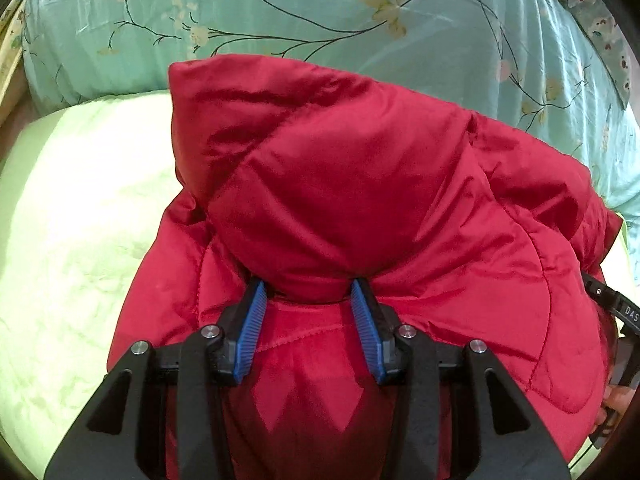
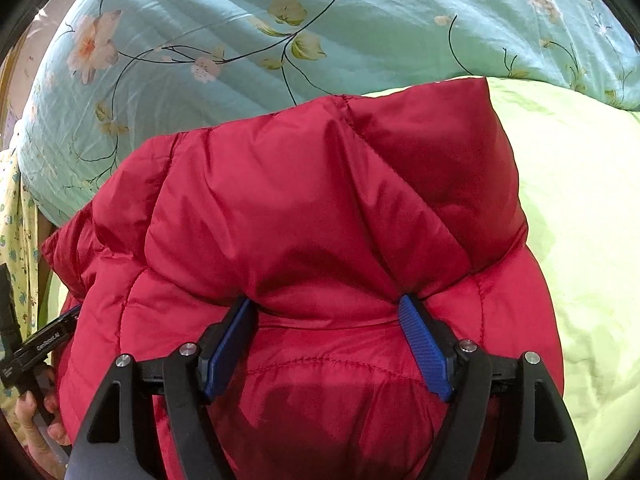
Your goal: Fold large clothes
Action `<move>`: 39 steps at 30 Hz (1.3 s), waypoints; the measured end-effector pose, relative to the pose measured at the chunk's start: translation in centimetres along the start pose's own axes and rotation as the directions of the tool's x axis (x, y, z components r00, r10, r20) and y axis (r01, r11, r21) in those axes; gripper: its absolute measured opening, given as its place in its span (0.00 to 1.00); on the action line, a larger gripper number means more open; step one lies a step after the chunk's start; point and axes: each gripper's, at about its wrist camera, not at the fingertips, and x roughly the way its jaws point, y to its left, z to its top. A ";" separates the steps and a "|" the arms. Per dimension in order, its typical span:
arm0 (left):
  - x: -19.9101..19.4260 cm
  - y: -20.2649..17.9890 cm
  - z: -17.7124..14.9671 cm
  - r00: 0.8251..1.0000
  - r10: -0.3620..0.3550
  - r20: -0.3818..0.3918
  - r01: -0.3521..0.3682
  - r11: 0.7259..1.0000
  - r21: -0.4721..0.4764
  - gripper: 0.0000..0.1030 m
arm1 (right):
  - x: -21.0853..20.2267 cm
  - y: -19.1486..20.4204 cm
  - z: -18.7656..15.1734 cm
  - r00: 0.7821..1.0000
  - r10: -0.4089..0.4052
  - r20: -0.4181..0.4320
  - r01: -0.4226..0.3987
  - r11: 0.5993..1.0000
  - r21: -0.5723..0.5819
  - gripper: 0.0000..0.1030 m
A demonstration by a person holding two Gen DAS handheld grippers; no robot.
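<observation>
A red quilted puffer jacket (image 1: 360, 184) lies bunched on a pale green bed sheet (image 1: 72, 220). In the left wrist view my left gripper (image 1: 309, 286) is shut on a thick fold of the jacket, its blue pads pressing in from both sides. In the right wrist view the jacket (image 2: 300, 208) fills the middle. My right gripper (image 2: 326, 300) stands wide, with a broad puffy fold held between its fingertips and creases gathering at both pads. Each gripper's black body shows at the edge of the other's view, beside the jacket.
A teal quilt with a flower print (image 1: 280, 8) is heaped along the far side of the bed. More green sheet (image 2: 580, 220) lies bare right of the jacket. A person's hand (image 2: 36, 412) and a yellow patterned cloth (image 2: 16, 220) are at the left edge.
</observation>
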 end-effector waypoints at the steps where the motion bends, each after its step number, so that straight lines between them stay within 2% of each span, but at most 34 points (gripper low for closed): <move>1: 0.2 -0.1 0.1 1.000 0.001 0.001 -0.001 1.000 0.003 0.42 | 0.0 -0.1 0.1 1.000 0.006 -0.002 -0.006 1.000 0.006 0.75; 6: -0.7 -0.1 -0.3 1.000 0.009 0.010 -0.009 1.000 0.016 0.42 | 0.0 -0.3 0.1 1.000 0.013 -0.005 -0.013 1.000 0.009 0.75; 12: -3.6 -0.2 -1.7 0.998 -0.043 0.040 0.043 0.999 0.020 0.42 | 0.2 -0.4 -0.1 1.000 0.023 0.007 -0.023 1.000 0.009 0.75; 15: -2.6 -0.2 -2.0 0.999 -0.031 0.027 0.030 0.999 0.033 0.43 | -0.2 -0.3 -0.1 1.000 0.023 0.014 -0.023 1.000 0.012 0.75; 19: -1.3 -0.7 -1.5 1.000 -0.014 0.009 0.014 1.000 0.025 0.43 | -2.9 -0.2 -0.7 0.998 0.044 0.048 -0.045 0.999 0.016 0.74; 23: -2.1 -0.7 -1.4 0.999 -0.031 0.016 0.031 0.999 0.021 0.43 | -6.2 -1.1 -1.6 0.994 0.077 0.073 -0.079 0.997 0.024 0.75; 28: -4.2 1.1 -1.7 0.992 -0.121 0.026 0.121 0.993 0.003 0.52 | -8.4 -3.0 -2.6 0.996 0.075 0.057 -0.076 0.997 0.022 0.77; 33: -7.2 2.1 -3.4 0.984 -0.168 0.052 0.167 0.986 0.021 0.68 | -9.3 -4.5 -3.3 0.996 0.081 0.045 -0.082 0.996 0.029 0.78; 39: -8.4 3.3 -4.9 0.983 -0.176 0.057 0.176 0.984 0.018 0.69 | -9.9 -5.3 -3.9 0.996 0.077 0.039 -0.078 0.997 0.023 0.80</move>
